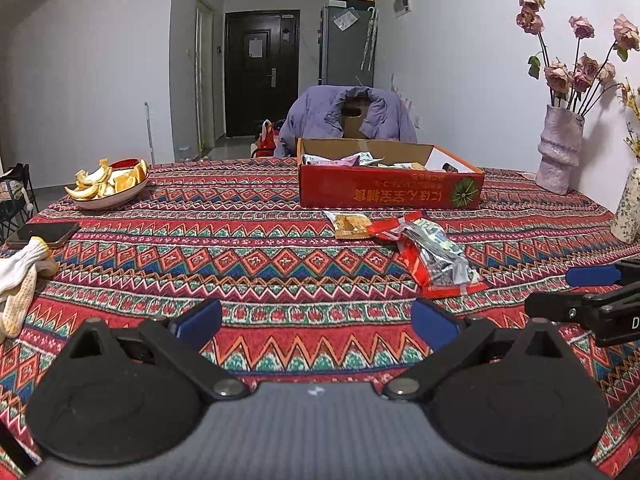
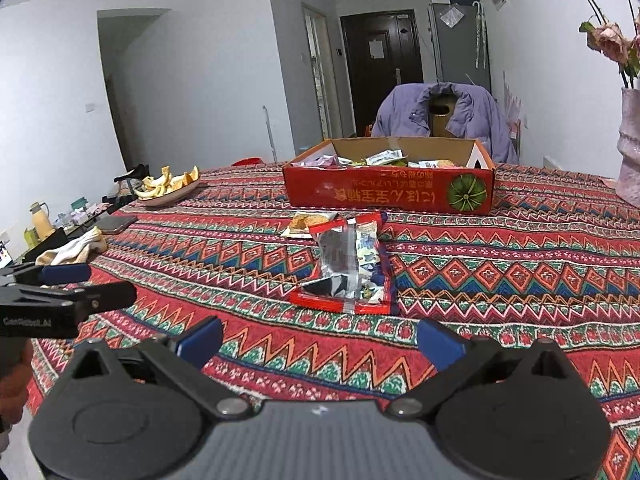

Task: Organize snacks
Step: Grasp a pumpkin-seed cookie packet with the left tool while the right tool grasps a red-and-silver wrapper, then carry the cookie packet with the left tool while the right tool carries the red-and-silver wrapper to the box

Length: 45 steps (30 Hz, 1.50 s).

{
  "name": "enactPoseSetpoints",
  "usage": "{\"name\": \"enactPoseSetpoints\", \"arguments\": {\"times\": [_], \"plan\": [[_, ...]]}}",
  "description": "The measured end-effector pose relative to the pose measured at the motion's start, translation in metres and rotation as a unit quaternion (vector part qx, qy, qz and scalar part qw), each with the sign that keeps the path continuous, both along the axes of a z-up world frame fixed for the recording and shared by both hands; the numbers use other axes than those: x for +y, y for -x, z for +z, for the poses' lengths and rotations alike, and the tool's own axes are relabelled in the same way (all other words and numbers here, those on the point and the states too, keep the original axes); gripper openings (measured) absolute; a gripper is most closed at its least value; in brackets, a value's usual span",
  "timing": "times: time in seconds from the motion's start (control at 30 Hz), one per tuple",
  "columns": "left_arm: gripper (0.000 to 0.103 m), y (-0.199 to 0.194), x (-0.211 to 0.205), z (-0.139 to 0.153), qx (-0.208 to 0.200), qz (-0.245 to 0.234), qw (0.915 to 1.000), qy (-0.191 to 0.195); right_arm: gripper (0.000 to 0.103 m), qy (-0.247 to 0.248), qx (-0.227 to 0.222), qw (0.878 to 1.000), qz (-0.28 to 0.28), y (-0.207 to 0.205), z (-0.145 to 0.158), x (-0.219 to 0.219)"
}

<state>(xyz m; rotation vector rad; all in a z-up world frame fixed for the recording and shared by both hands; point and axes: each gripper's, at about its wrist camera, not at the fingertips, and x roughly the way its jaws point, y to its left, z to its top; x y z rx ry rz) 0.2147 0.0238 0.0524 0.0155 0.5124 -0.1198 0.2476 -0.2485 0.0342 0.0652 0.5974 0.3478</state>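
Two sets of tongs are held low over a surface (image 1: 260, 240) draped in a red patterned cloth. The left tongs (image 1: 316, 320) are seen wide open and empty, their blue pads spread apart above the cloth; the right tongs (image 2: 320, 338) are likewise spread wide and grip nothing. Each set is glimpsed at the edge of the other's view, side by side and apart.

A red bag (image 2: 346, 266) with a clear window is laid flat on the cloth ahead of the right tongs, with small wrapped items visible inside. Just beyond it, touching or slightly tucked under its far end, a small cracker packet (image 2: 306, 222) is seen. Behind both, a red cardboard box (image 2: 388, 192) is set open-topped near the far edge of the surface, with assorted wrapped snacks (image 2: 384, 158) piled inside.

To the left, a plate (image 1: 116, 196) of orange peel and slices is placed near the far corner, with a phone (image 1: 42, 234) and white gloves (image 1: 20, 276) at the near left edge. On the right, a pale vase (image 1: 558, 150) of dried roses is stood against the wall, and part of a second, floral vase (image 1: 628, 212) is seen at the frame's edge. Beyond the box, a chair is draped with a purple jacket (image 1: 320, 118).
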Motion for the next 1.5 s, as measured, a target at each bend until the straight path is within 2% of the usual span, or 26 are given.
{"name": "enactPoseSetpoints", "arguments": {"times": [0.23,0.57,0.67,0.77,0.8,0.9,0.97,1.03,1.17,1.23,1.3,1.43,1.47,1.5], "plan": [[0.103,-0.032,0.009,-0.003,0.009,0.002,0.9999,0.012,0.103,0.015,0.007,1.000,0.012,-0.038,-0.001,0.014],[0.103,-0.089,0.021,-0.007,0.033,0.010,0.9991,0.026,0.102,0.036,0.046,0.998,-0.004,-0.138,-0.026,0.039],[0.103,-0.110,0.017,-0.008,0.040,0.008,0.9990,0.021,0.093,0.062,0.048,0.997,-0.003,-0.163,-0.035,0.050],[0.103,-0.132,0.008,-0.010,0.044,0.001,0.9988,0.021,0.076,0.080,0.053,0.995,0.008,-0.175,-0.041,0.056],[0.103,-0.140,0.004,-0.011,0.044,-0.001,0.9988,0.022,0.061,0.087,0.046,0.995,0.005,-0.176,-0.040,0.056],[0.102,-0.170,-0.010,-0.018,0.050,-0.010,0.9982,0.030,0.058,0.086,0.043,0.995,-0.005,-0.181,-0.038,0.041],[0.102,-0.197,-0.023,-0.025,0.076,-0.016,0.9965,0.033,0.057,0.095,0.041,0.994,-0.022,-0.184,-0.037,0.027],[0.101,-0.218,-0.036,-0.032,0.080,-0.026,0.9959,0.034,0.056,0.090,0.039,0.994,-0.040,-0.187,-0.035,0.009],[0.090,-0.258,-0.064,-0.047,0.089,-0.021,0.9958,0.003,0.056,0.061,0.036,0.995,-0.068,-0.191,-0.029,-0.026],[0.088,-0.274,-0.072,-0.056,0.105,-0.022,0.9942,0.002,0.056,0.047,0.035,0.996,-0.071,-0.191,-0.027,-0.038],[0.080,-0.284,-0.076,-0.061,0.115,-0.015,0.9933,0.005,0.056,0.036,0.032,0.996,-0.070,-0.191,-0.026,-0.044],[0.069,-0.286,-0.085,-0.067,0.093,-0.003,0.9955,-0.019,0.056,0.026,0.030,0.997,-0.067,-0.191,-0.027,-0.047],[0.060,-0.285,-0.086,-0.068,0.089,0.000,0.9959,-0.020,0.056,0.023,0.030,0.997,-0.065,-0.192,-0.028,-0.047],[0.056,-0.284,-0.087,-0.068,0.085,-0.001,0.9961,-0.021,0.056,0.019,0.029,0.997,-0.064,-0.193,-0.029,-0.048]]}}
